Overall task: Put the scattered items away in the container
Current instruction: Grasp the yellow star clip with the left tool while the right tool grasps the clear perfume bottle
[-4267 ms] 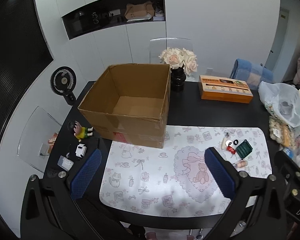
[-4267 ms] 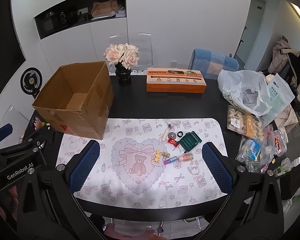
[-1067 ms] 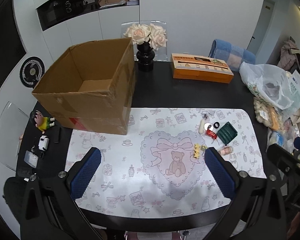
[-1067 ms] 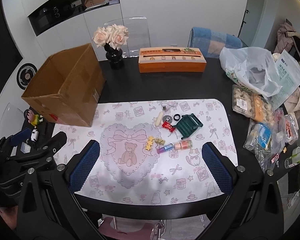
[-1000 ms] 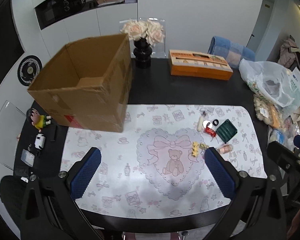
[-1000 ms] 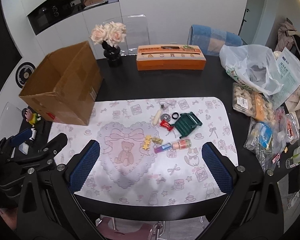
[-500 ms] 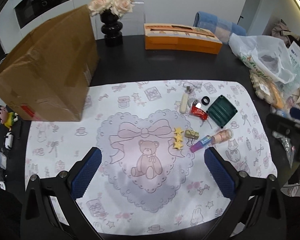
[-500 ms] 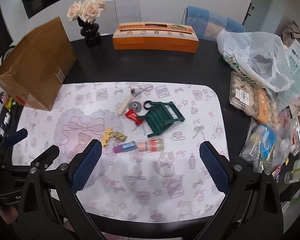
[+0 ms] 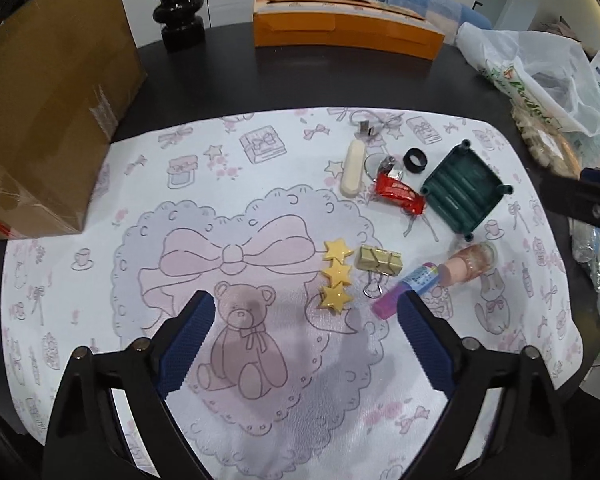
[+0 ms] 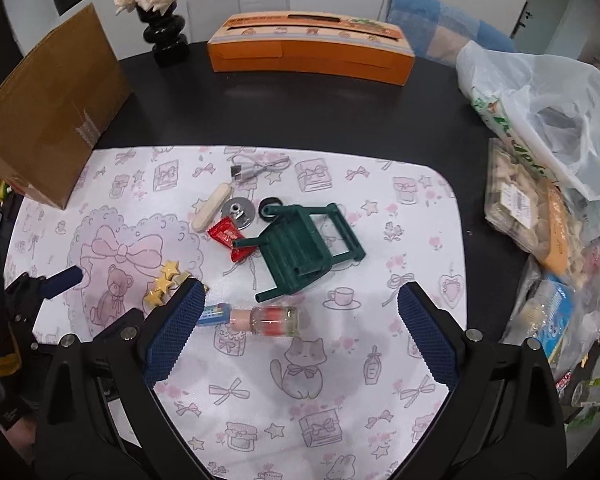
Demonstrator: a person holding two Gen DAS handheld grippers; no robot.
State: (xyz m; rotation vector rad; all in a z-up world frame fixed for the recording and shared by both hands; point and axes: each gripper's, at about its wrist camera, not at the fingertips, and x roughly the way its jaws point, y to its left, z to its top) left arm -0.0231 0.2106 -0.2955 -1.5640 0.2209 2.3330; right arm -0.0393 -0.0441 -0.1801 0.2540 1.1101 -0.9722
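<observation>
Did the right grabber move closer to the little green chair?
Yes. The right gripper moved forward and down toward the green chair, which stayed beside the red wrapper and looks bigger.

Both wrist views look down-forward, close over patterned mat [image 9: 260, 152] on desk. Left view left of green rack [image 9: 462, 192], right view nearer it [image 10: 304, 246]. Both share mat, rack.

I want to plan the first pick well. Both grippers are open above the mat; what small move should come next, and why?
Probably lower the left gripper a little forward onto the yellow star clip. It lies just ahead between the open fingers, nearest of all the items, nothing is held yet, and the cardboard box stands on that gripper's side.
</observation>
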